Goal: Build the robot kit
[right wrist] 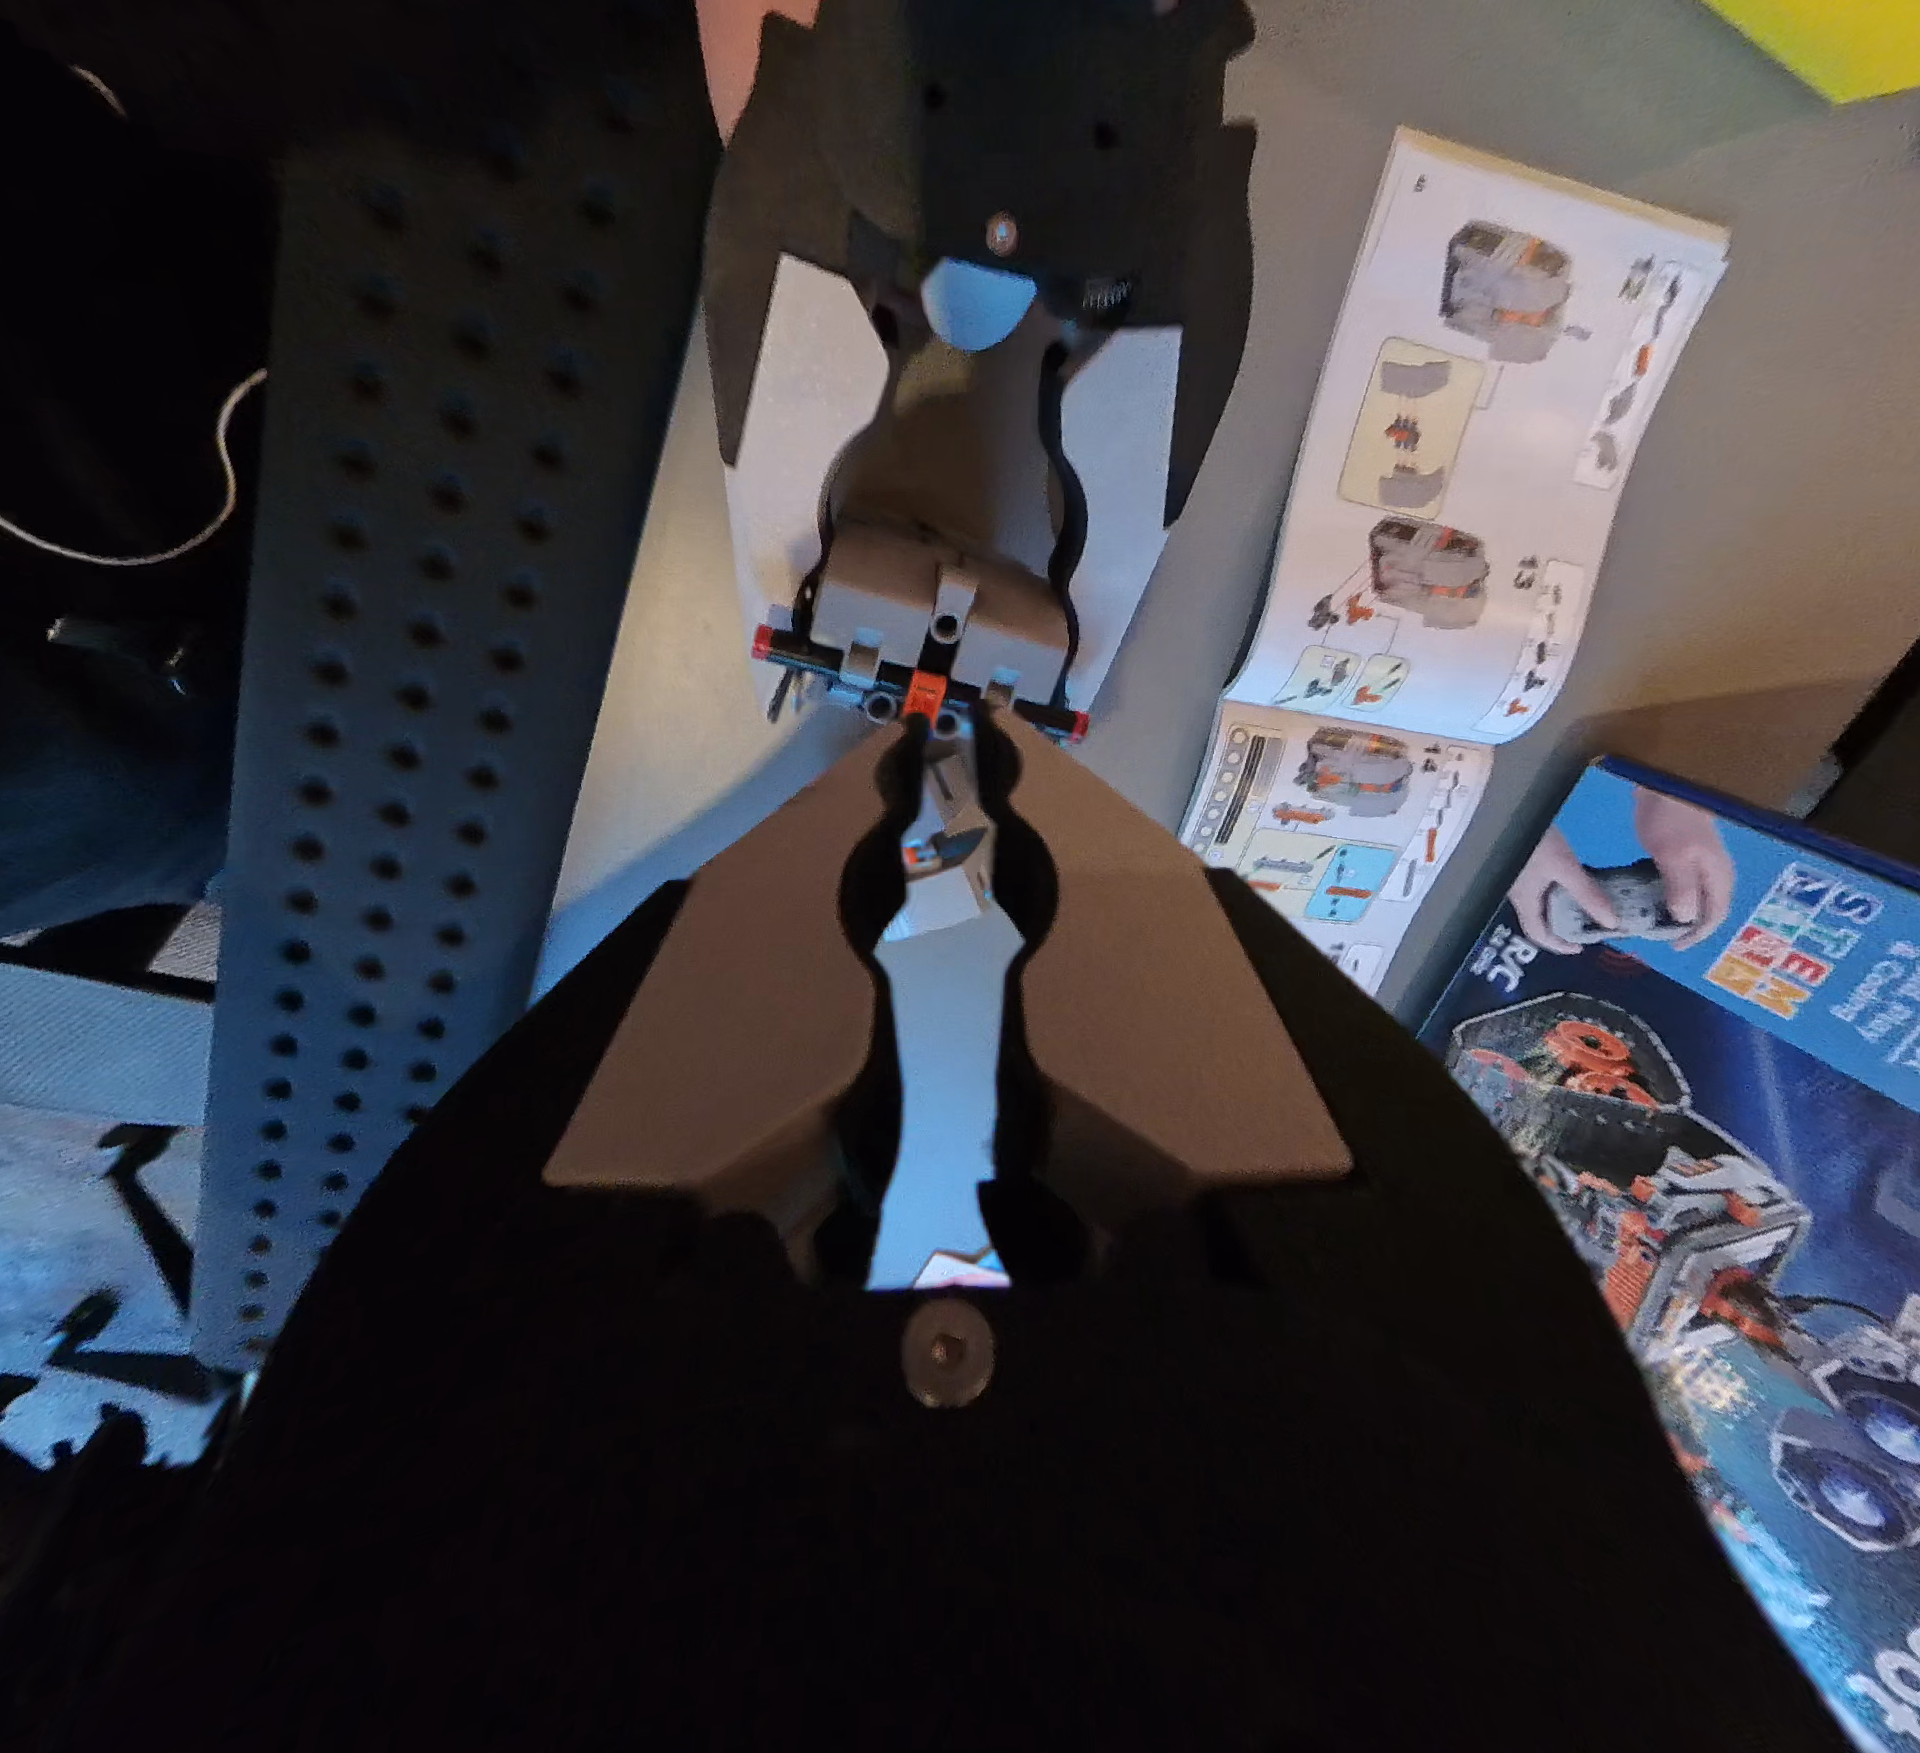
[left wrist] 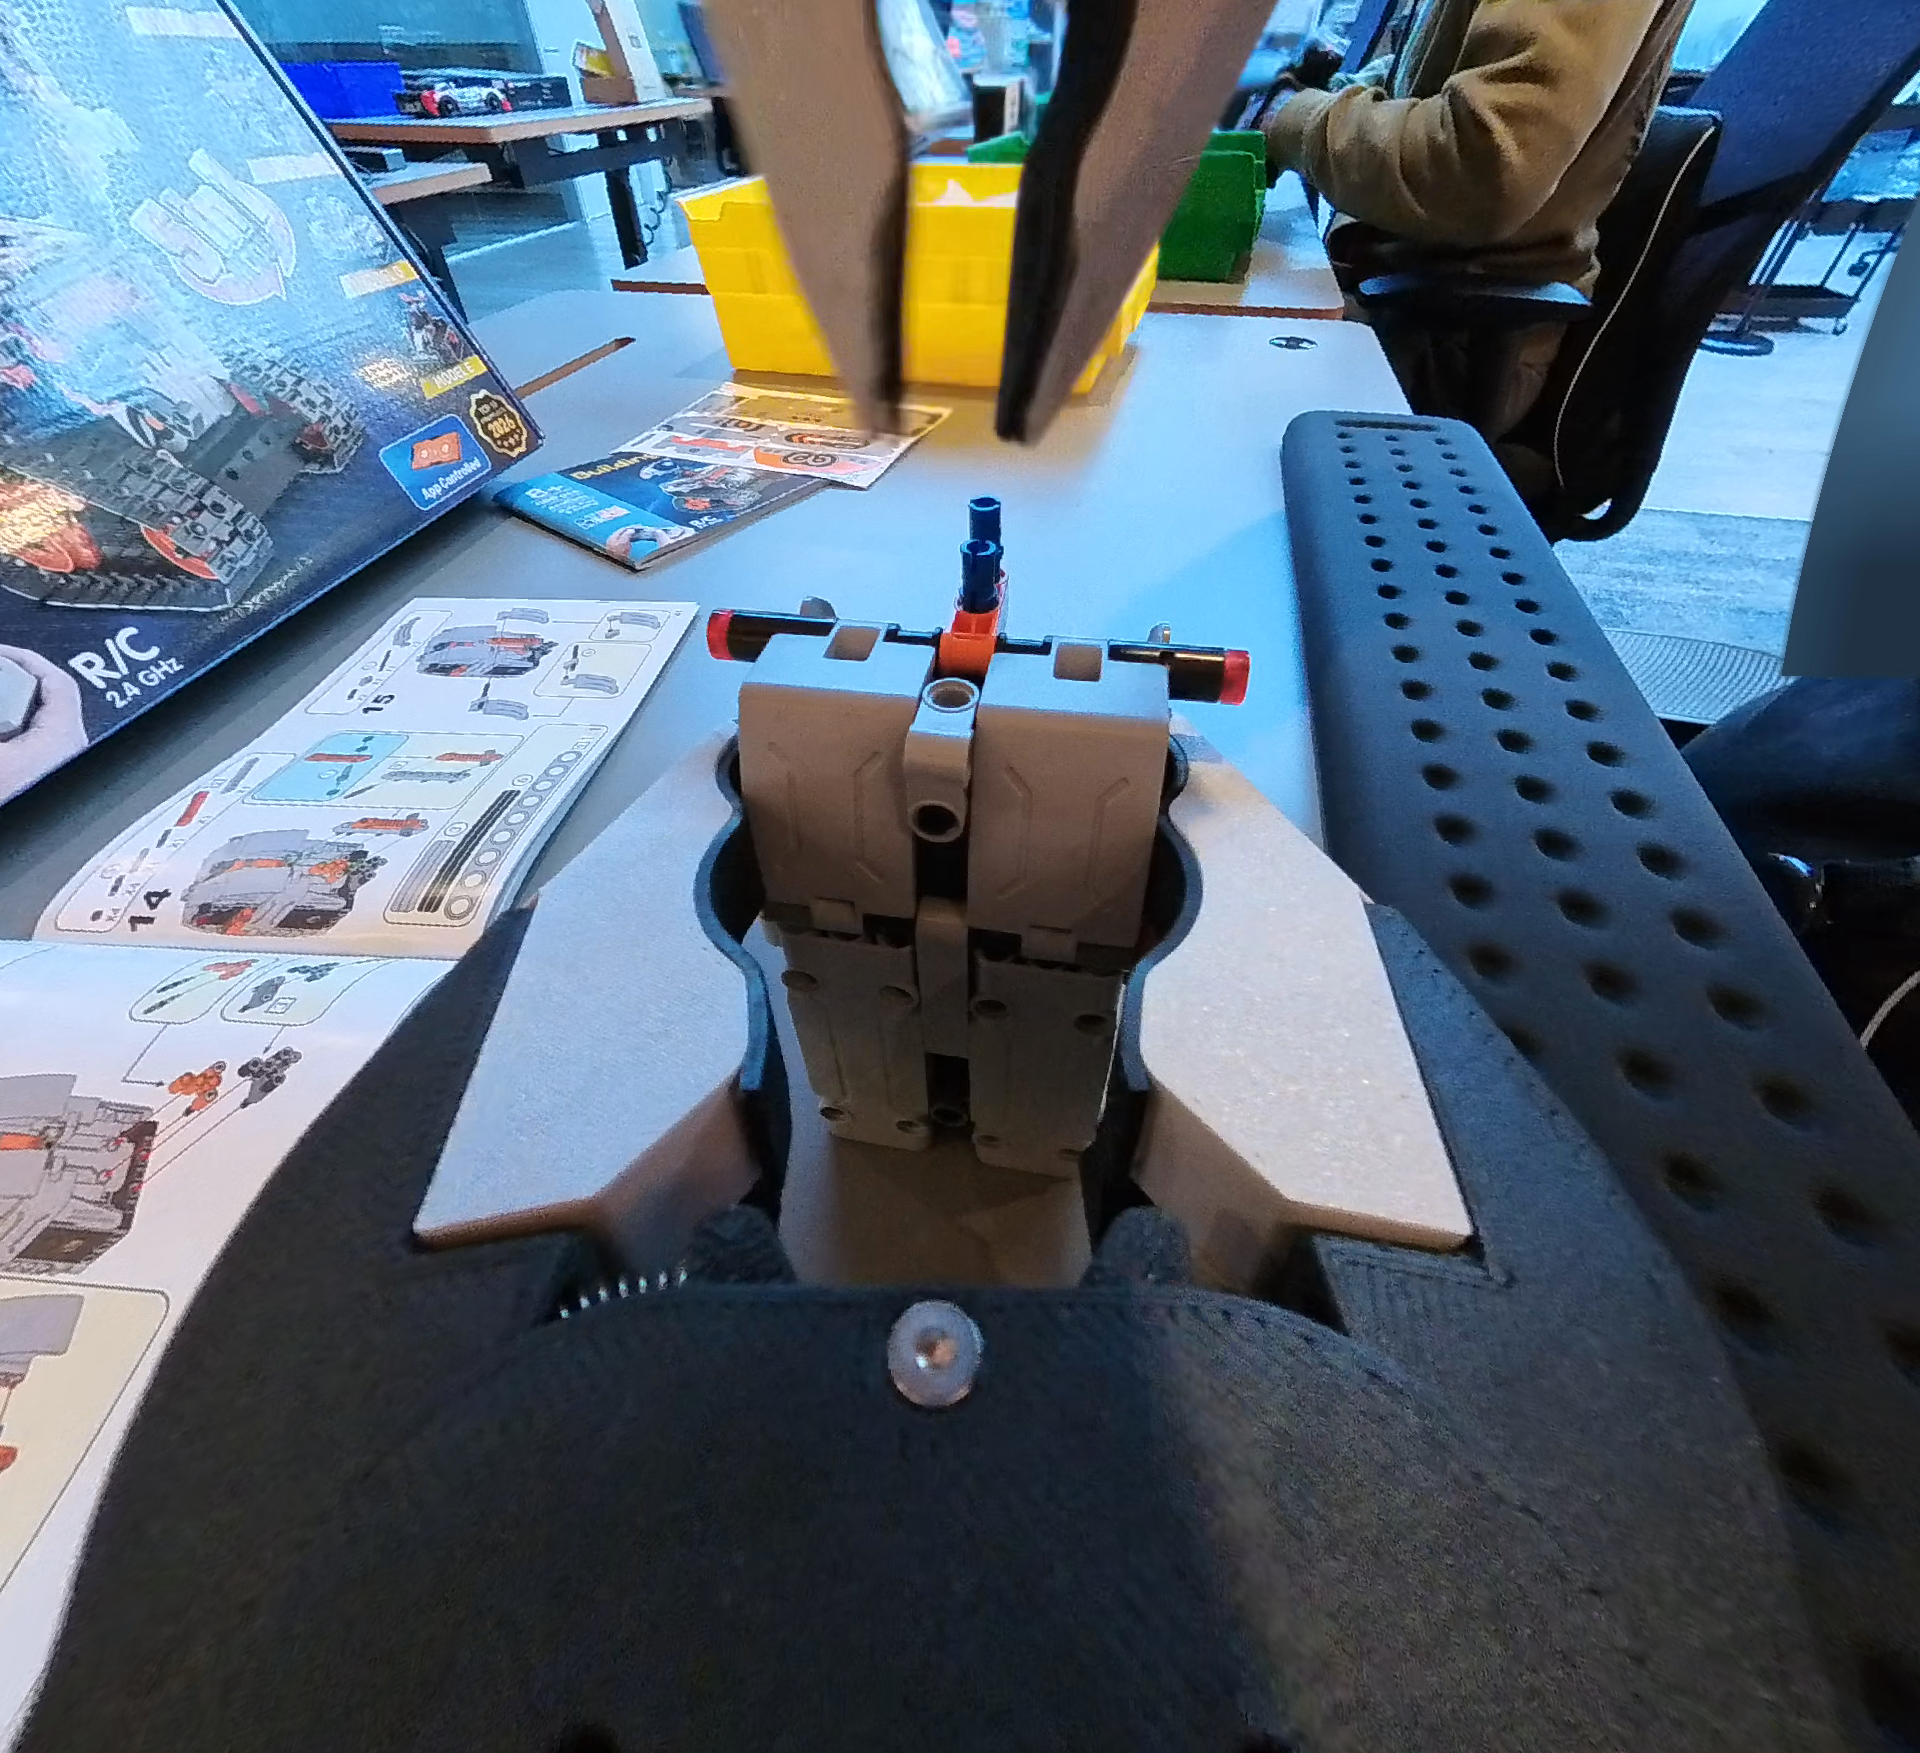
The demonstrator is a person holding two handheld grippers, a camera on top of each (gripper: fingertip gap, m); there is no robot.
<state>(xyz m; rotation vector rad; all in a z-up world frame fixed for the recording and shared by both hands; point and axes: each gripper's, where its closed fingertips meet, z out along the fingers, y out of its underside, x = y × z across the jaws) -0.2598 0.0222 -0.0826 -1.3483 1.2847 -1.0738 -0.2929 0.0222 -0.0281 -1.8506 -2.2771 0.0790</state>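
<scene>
My left gripper (left wrist: 954,747) is shut on a grey brick assembly (left wrist: 956,830) and holds it above the table. Its black pads press on both of the assembly's sides. At the assembly's front end are a black axle with red ends (left wrist: 769,635), an orange connector (left wrist: 966,649) and two dark blue pins (left wrist: 982,560) standing up from the connector. My right gripper (left wrist: 940,425) hangs just above the pins, its fingertips slightly apart with nothing between them. In the right wrist view, my right gripper (right wrist: 945,737) points at the orange connector (right wrist: 923,693) on the assembly (right wrist: 894,581).
An open instruction booklet (left wrist: 364,768) lies left of the assembly, with a large toy box (left wrist: 208,301) propped behind it. A yellow bin (left wrist: 956,269) and small booklets (left wrist: 665,498) are farther back. A black perforated panel (left wrist: 1558,820) runs along the right. A person (left wrist: 1455,145) sits at the back right. One gripper's finger ends stand about 6 cm off the other's.
</scene>
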